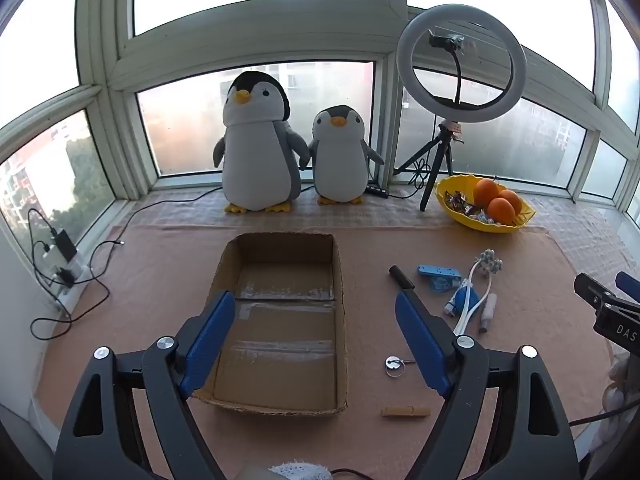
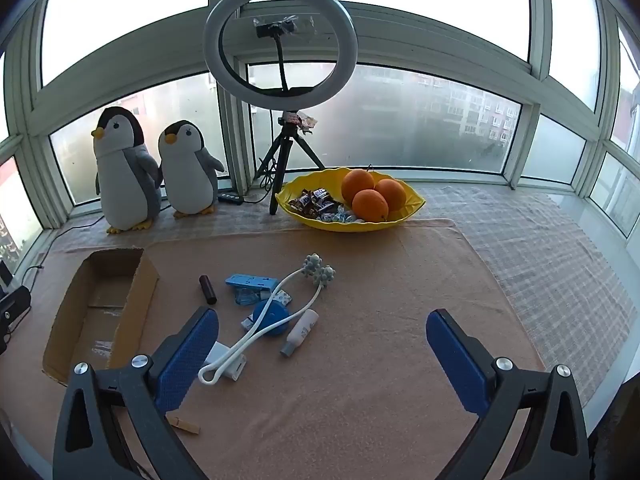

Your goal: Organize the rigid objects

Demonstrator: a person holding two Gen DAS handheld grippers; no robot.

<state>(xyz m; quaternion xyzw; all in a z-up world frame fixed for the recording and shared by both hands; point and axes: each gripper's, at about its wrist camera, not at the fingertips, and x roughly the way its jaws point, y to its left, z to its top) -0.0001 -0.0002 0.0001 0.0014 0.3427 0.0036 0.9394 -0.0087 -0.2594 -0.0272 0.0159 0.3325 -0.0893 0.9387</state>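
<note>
My left hand-held gripper hangs wide open and holds nothing above the empty brown cardboard box on the peach cloth covering the desk; my right hand-held gripper is spread just as wide, also holding nothing, near the heap of small things right of the box. That heap looks light and stiff, so weight should be no worry, though smooth plastic may slip. The short black cylinder lies apart from the rest and will likely roll, so I judge it best pinched across its middle. The flat blue plastic piece offers thin edges to grip. The white looped massager with grey knobbly heads lies over the round blue case, and I would take its stiff stem. The small white bottle wants a hold on its body. A small round metal piece and a tan wooden clothespin lie nearer me, flat and awkward to pick.
</note>
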